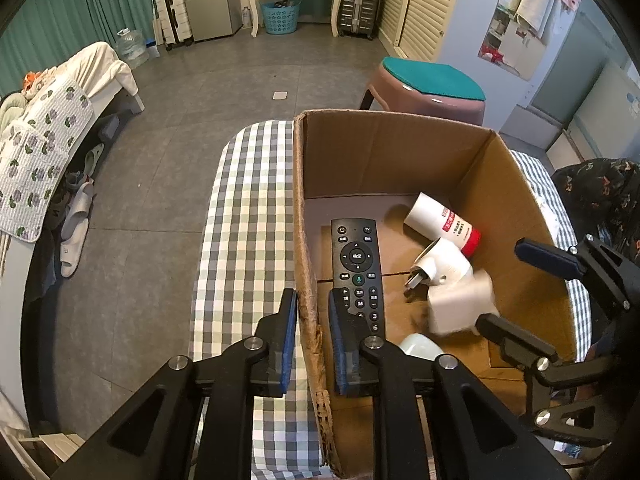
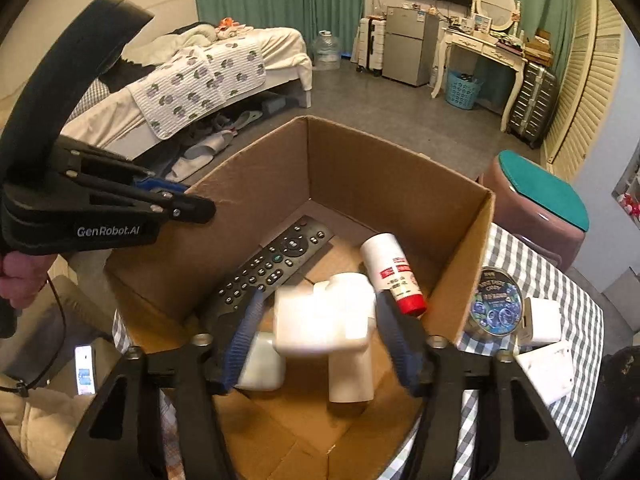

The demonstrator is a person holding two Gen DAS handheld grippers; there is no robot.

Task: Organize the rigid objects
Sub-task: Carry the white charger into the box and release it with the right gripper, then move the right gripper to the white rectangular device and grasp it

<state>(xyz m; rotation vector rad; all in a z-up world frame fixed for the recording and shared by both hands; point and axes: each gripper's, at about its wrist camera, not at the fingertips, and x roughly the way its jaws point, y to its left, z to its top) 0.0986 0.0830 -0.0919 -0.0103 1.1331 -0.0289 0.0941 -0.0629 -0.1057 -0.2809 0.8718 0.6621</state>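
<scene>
Left tool (image 1: 313,320) clamped on left wall of box (image 1: 306,240). Right tool (image 2: 320,336) apart, blurred white adapter (image 2: 320,320) between fingers, over box. Inside: remote (image 1: 358,268) left, bottle (image 1: 442,224) far right. Tin (image 2: 496,306) on surface (image 2: 560,288) right of box

both grippers are matte black plastic. the left gripper (image 1: 313,336) has ribbed blue pads (image 1: 289,344) lining its fingers and round silver screws behind them. the right gripper (image 2: 320,332) matches; white "genrobot.ai" lettering marks the left's body.
</scene>
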